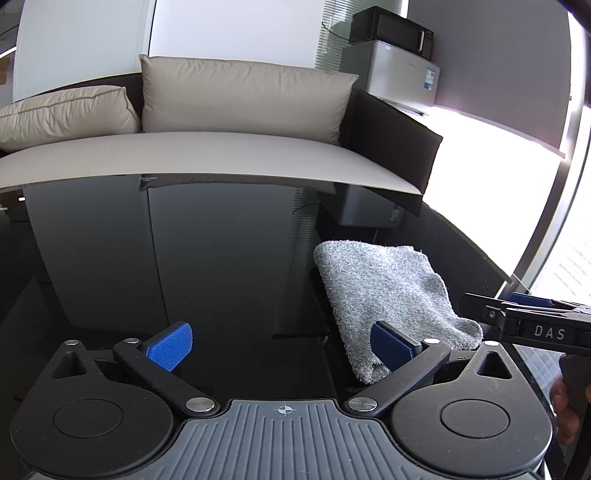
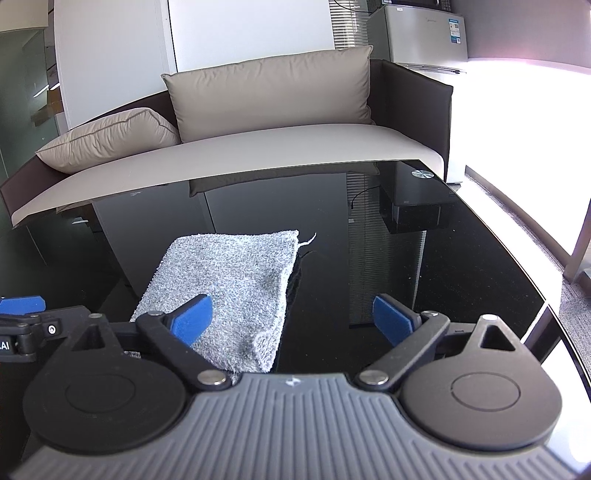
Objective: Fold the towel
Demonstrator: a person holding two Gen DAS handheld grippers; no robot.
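Each claw, left claw (image 1: 282,345) and right claw (image 2: 291,319), has black linkage arms with silver pivot screws, blue ribbed pads (image 1: 170,345), round black housings and a grey ribbed base; side lettering reads "DAS".

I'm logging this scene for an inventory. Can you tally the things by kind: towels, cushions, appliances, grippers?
Towel: 1
Cushions: 2
Appliances, a microwave on a fridge: 2
Grippers, left and right, jaws open: 2
Total: 7
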